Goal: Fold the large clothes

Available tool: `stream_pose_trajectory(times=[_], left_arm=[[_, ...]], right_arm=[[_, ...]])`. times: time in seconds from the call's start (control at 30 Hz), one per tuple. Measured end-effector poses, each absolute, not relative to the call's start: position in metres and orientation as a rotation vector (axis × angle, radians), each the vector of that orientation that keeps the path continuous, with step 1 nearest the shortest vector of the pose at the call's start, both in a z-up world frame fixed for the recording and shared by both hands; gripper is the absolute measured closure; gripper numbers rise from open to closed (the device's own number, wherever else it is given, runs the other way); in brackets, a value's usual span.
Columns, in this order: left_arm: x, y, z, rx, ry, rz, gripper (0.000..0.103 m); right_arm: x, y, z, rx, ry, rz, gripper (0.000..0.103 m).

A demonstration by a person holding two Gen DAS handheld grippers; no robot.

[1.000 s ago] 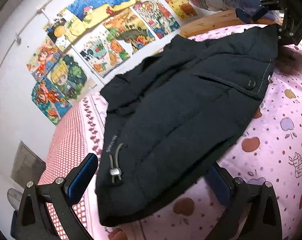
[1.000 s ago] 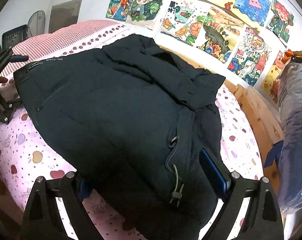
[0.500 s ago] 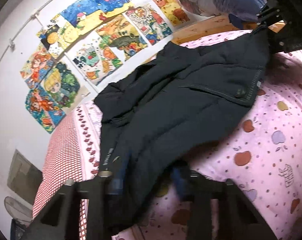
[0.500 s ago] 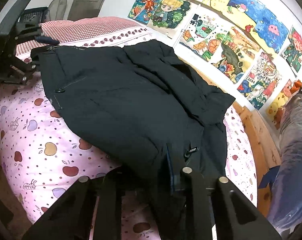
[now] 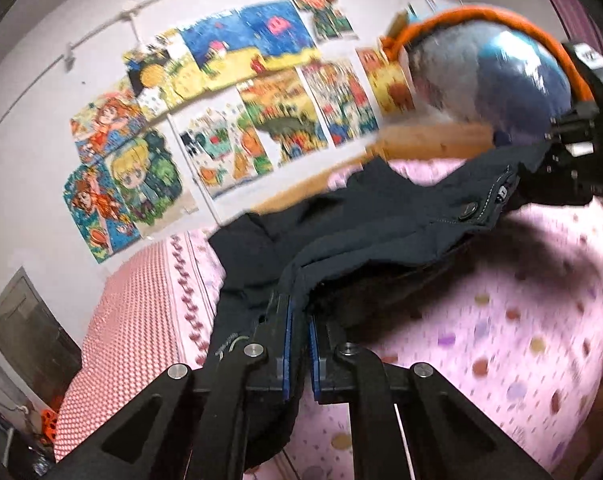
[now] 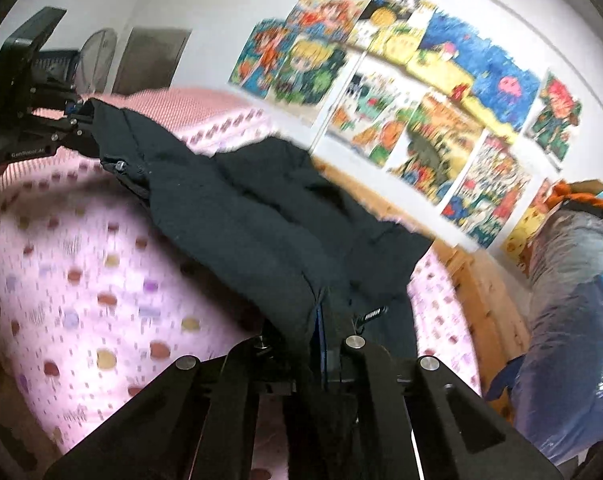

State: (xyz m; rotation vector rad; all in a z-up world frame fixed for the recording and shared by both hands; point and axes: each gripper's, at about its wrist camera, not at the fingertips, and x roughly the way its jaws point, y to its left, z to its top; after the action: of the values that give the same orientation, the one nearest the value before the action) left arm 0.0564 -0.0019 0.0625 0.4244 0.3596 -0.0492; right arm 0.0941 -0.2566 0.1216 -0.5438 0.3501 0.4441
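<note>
Left gripper [image 5: 299, 334] and right gripper [image 6: 321, 336], each clamped on the dark jacket's [image 5: 381, 236] hem, should lift evenly, carrying it forward over the bed [image 5: 521, 340].

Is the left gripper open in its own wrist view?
No: the left gripper has its blue pads pressed on the hem of the dark jacket.

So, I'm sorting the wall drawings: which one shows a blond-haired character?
The blond cartoon drawing, low at the wall's left end, green foliage behind the head; the neighbouring orange-haired drawings differ.
</note>
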Motion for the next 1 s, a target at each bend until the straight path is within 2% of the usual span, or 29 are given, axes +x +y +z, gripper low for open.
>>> stream_pose_trajectory(times=[0.47,0.67,1.0], left_arm=[[0.041,0.000,0.149,0.343,0.126,-0.014,0.096],[0.083,-0.001,0.164,0.307,0.140,0.023,0.096],[0.190,-0.004,0.151,0.333,0.183,0.150,0.096]], right_arm=[[0.083,-0.265,0.219,-0.407,0.144,0.389,0.097],[0.119,-0.253,0.227,-0.403,0.134,0.339,0.097],[0.227,-0.221,0.216,-0.435,0.242,0.293,0.097]])
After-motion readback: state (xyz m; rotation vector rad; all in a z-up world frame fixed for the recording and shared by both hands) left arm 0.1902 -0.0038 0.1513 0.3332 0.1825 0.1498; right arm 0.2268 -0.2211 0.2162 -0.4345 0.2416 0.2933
